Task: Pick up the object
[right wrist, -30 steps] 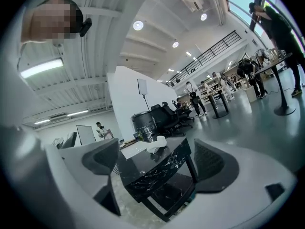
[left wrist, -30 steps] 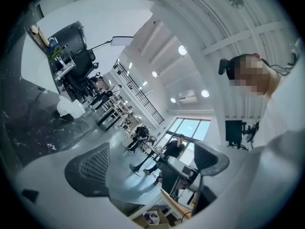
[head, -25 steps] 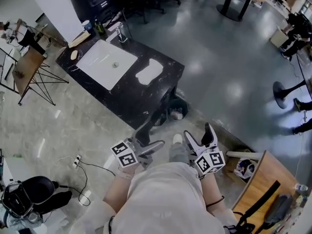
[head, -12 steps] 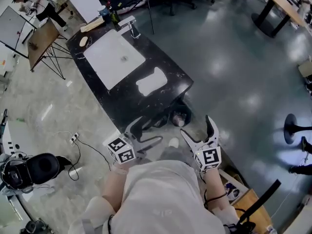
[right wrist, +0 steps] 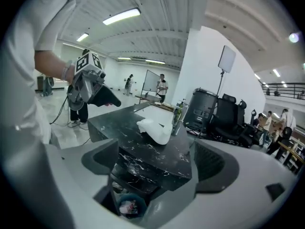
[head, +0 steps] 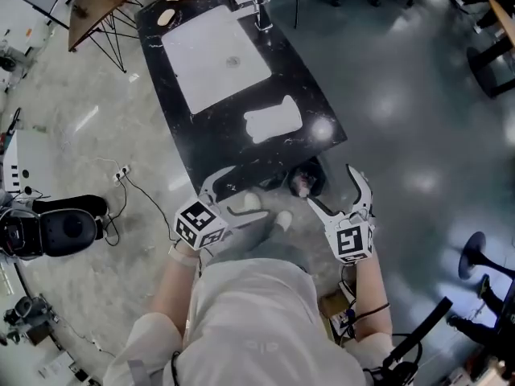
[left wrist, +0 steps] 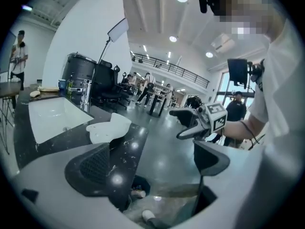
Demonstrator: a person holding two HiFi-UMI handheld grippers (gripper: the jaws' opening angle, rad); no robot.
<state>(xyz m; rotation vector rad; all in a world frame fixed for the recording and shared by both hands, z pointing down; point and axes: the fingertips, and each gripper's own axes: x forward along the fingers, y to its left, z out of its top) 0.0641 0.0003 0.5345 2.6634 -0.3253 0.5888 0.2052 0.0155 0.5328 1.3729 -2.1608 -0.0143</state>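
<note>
A crumpled white object [head: 273, 120] lies on the near end of a black marble counter [head: 209, 147], beside a white sink [head: 216, 55]. The object also shows in the left gripper view [left wrist: 107, 128] and the right gripper view [right wrist: 155, 128]. My left gripper [head: 241, 191] is open and empty over the counter's near edge. My right gripper [head: 331, 186] is open and empty just off the counter's near right corner. Each gripper appears in the other's view: the right gripper [left wrist: 190, 123] and the left gripper [right wrist: 93, 92]. Both are short of the object.
A small bin with rubbish [head: 304, 182] sits on the floor under the counter's near end. A faucet [head: 257, 6] and bottles stand at the far end. A power strip and cable [head: 121, 175] lie on the floor at left, near a black bag [head: 56, 227].
The person has come closer and turned, so the counter now lies straight ahead. Both grippers have moved up to its near end, still open.
</note>
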